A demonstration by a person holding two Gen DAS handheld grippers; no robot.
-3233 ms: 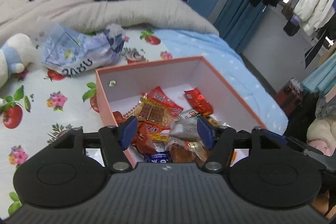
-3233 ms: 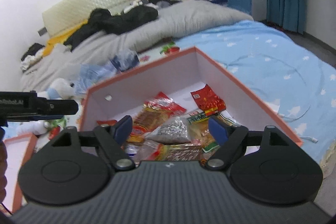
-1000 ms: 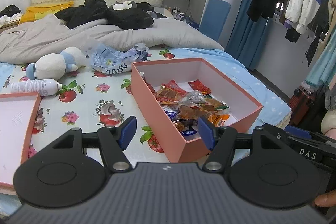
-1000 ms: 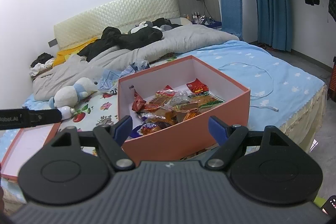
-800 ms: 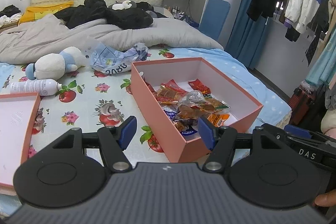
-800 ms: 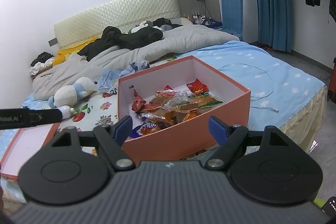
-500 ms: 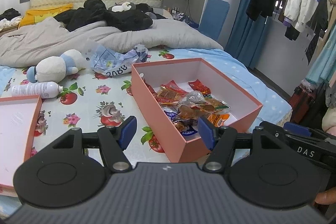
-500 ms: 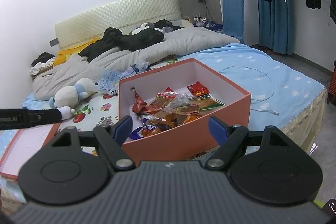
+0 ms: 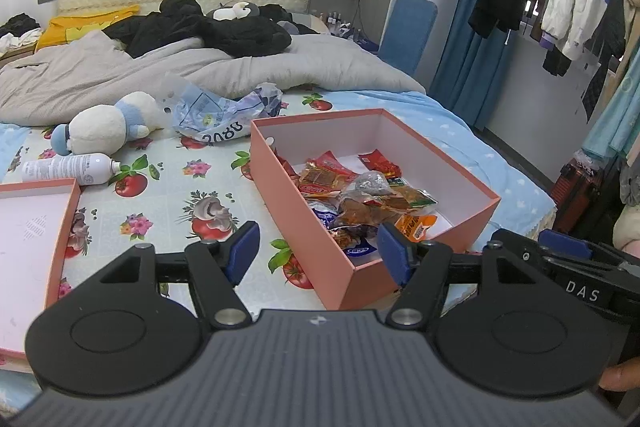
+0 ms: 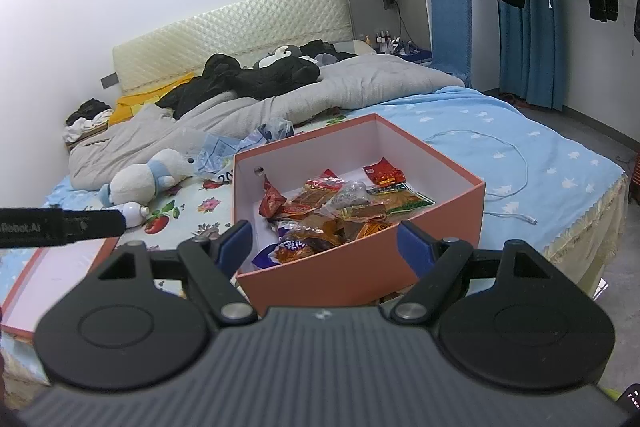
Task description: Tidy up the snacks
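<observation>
Fingers [image 9: 243, 253] apart over cluttered bed [image 9: 168, 187]

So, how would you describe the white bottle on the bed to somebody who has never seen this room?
On the floral sheet, left of the orange box of snacks, a plush toy lies. The white bottle lies on its side just in front of it, beside the box lid. It is the only hard cylinder there.

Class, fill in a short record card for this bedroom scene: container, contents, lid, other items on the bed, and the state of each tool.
container: pink box, open, on the floral sheet
contents: snack packets piled inside
lid: box lid lying apart, left of the box
other items: plush toy, white bottle, crumpled bag
left tool: open, holding nothing
right tool: open, holding nothing
</observation>
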